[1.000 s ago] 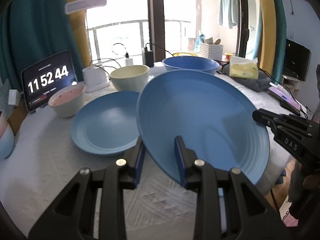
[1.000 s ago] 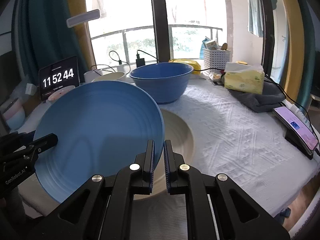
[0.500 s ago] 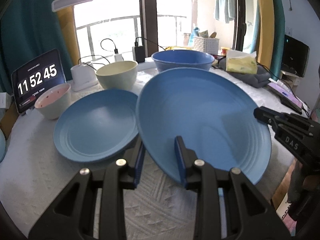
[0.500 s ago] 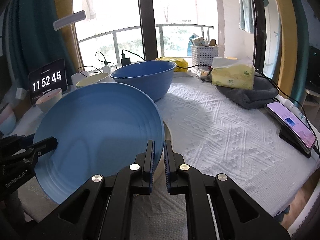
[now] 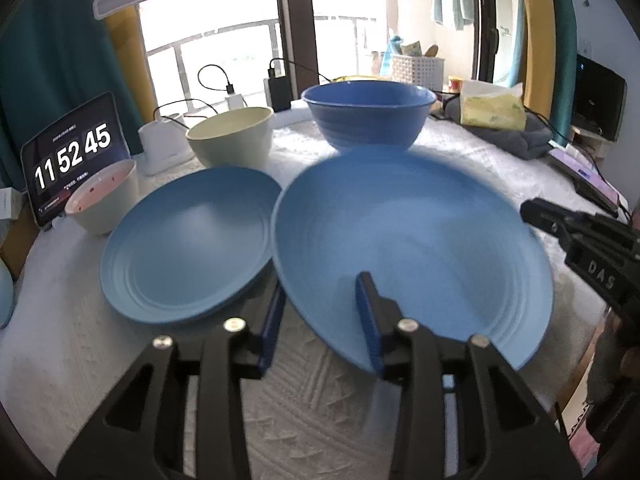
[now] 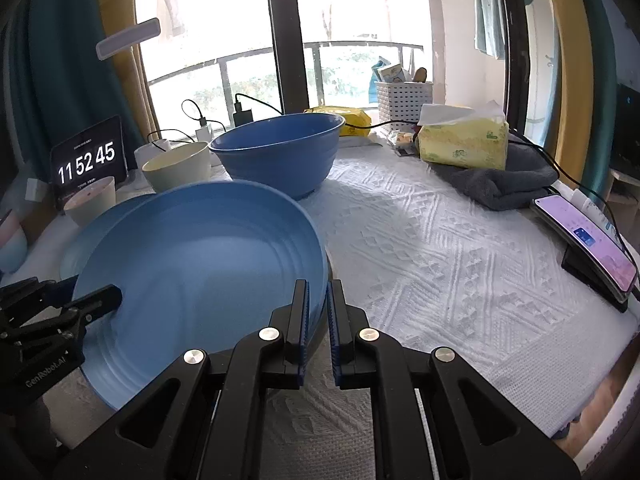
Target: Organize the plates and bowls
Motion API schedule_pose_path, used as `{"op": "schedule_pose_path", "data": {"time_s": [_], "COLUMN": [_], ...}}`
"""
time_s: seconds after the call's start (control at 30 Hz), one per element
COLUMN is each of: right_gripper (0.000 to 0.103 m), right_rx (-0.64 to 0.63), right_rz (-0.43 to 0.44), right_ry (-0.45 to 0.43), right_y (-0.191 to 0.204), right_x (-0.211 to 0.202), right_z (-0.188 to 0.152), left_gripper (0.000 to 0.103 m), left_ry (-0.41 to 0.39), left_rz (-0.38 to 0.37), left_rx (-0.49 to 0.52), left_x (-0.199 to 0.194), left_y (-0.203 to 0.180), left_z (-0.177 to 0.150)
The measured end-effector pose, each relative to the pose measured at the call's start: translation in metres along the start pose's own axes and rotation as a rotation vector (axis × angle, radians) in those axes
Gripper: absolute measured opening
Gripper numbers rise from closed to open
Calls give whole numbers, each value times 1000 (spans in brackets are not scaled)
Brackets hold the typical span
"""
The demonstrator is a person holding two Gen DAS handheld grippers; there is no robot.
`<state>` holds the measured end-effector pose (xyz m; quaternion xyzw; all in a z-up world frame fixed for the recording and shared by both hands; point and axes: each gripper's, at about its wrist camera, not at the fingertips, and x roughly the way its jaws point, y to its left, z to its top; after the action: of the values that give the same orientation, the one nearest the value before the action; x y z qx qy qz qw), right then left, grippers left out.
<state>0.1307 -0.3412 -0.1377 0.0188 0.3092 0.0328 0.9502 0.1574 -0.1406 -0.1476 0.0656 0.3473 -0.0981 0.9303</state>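
Note:
A large blue plate is held above the table by both grippers. My left gripper is shut on its near rim, one finger under it and one on top. My right gripper is shut on the opposite rim of the same plate and shows at the right in the left wrist view. A smaller blue plate lies on the table to the left. Behind stand a large blue bowl, a cream bowl and a white bowl with a pink inside.
The table has a white textured cloth. A tablet clock stands at the back left. A tissue pack on a grey towel and a phone on a stand are at the right. Cables and chargers line the back edge.
Both grippers have carried the large blue plate left, off the cream plate that was under it. It now hangs lower and flatter, next to the smaller blue plate.

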Motion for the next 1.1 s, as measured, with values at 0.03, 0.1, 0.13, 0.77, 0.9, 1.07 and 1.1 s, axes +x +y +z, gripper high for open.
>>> {"op": "schedule_pose_path", "data": {"time_s": [0.03, 0.1, 0.13, 0.77, 0.9, 1.07, 1.1], "right_gripper": [10, 10, 10, 10, 10, 10, 10], "right_rx": [-1, -2, -2, 4, -4, -23, -27], "right_rz": [-3, -9, -11, -14, -11, -1, 0], "right_ry": [-4, -10, -9, 3, 1, 2, 2], "right_y": [0, -1, -1, 0, 5, 17, 19], "right_x": [-1, -2, -1, 0, -1, -2, -2], "right_z": [1, 2, 2, 5, 8, 12, 12], "left_gripper": [46, 46, 47, 47, 48, 48, 48], "left_ry": [0, -6, -10, -31, -43, -55, -57], "left_rz": [0, -2, 0, 16, 17, 17, 17], "left_rx": [-4, -7, -9, -37, -57, -84, -89], "left_x": [0, -1, -1, -7, -11, -16, -17], "left_y": [1, 2, 3, 10, 16, 26, 27], "left_z": [0, -1, -1, -1, 0, -1, -1]}}
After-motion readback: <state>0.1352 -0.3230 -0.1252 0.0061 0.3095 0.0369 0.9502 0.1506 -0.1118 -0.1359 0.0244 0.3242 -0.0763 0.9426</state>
